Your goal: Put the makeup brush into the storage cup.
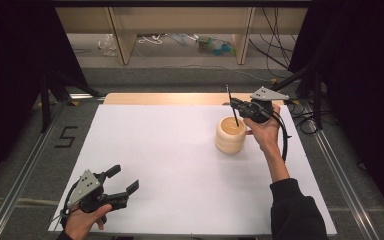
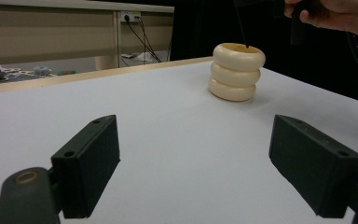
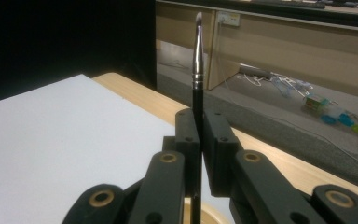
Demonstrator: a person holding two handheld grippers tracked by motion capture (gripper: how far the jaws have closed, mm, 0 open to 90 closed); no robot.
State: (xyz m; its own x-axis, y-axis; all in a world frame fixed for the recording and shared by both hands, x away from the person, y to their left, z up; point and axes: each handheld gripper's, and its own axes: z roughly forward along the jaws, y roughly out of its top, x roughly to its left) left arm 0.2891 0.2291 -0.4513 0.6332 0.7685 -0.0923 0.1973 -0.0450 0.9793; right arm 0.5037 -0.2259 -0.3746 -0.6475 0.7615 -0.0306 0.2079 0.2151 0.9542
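Note:
A cream ribbed holder (image 1: 230, 135) made of three stacked rings stands on the white table top, right of centre; it also appears far off in the left gripper view (image 2: 236, 71). My right gripper (image 1: 236, 104) hovers just above and behind it, shut on a thin black brush (image 1: 231, 106) whose lower end dips into the holder's mouth. In the right gripper view the brush (image 3: 197, 70) stands upright between the jaws, metal ferrule and tip upward. My left gripper (image 1: 125, 181) rests at the near left of the table, open, with nothing between its jaws.
The white sheet (image 1: 170, 150) covers most of the table, with a wooden strip (image 1: 170, 98) along the far edge. Beyond it are wooden furniture legs (image 1: 122, 42), cables and clutter on the floor. Black curtains flank both sides.

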